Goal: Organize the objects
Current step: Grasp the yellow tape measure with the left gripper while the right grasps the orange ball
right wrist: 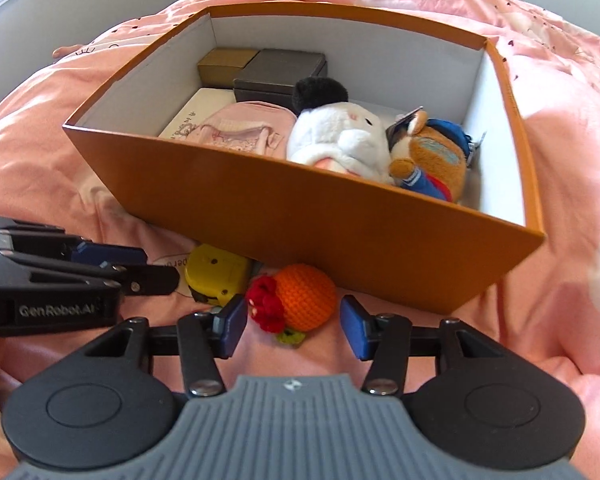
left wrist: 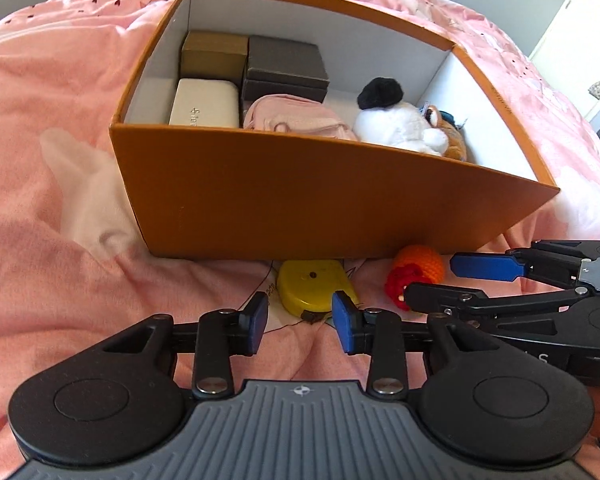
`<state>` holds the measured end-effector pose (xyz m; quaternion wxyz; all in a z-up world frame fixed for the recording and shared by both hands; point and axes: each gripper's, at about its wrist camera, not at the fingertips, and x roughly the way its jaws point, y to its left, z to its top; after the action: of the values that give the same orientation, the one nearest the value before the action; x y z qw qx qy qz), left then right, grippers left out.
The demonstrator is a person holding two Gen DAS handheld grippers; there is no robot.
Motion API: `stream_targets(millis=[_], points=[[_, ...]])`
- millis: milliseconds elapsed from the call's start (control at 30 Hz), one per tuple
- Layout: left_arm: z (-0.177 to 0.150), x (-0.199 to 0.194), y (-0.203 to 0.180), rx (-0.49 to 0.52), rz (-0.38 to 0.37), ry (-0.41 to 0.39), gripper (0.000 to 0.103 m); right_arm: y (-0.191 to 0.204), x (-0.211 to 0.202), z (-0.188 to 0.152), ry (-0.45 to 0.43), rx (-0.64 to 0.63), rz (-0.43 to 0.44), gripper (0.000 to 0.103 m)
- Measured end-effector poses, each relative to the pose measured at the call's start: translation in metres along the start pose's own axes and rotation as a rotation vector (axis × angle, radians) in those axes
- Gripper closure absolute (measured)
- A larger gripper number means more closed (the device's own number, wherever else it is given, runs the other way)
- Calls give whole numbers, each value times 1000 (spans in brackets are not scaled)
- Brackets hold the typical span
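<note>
Both jaws apart rn: right gripper (right wrist: 293,326) should straddle the crochet ball (right wrist: 305,300) squarely, left gripper (left wrist: 300,326) the yellow tape measure (left wrist: 314,286), w/o nudging the orange box (right wrist: 340,232).

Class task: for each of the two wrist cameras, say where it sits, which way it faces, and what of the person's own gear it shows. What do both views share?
Left wrist: rides the left gripper, facing the yellow tape measure; the right gripper enters from the right.
Right wrist: rides the right gripper, facing the orange crochet toy; the left gripper enters from the left.
Shared: the orange box, pink bedding.
</note>
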<state>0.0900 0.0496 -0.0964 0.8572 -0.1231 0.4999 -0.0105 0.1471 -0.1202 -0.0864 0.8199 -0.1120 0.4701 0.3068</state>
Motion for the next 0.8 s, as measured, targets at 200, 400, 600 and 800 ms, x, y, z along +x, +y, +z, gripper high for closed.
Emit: stream_targets(millis=[200, 400, 600, 800], points=[[2, 8, 1, -11, 21, 18, 50, -5, 23, 10, 36, 38, 21, 44], [4, 14, -1, -15, 7, 14, 39, -13, 31, 8, 61, 80, 23, 53], [10, 26, -13, -14, 14, 22, 32, -18, 12, 1, 54, 55, -85, 53], [11, 49, -25, -14, 68, 66, 28, -37, 15, -7, 69, 124, -88, 52]])
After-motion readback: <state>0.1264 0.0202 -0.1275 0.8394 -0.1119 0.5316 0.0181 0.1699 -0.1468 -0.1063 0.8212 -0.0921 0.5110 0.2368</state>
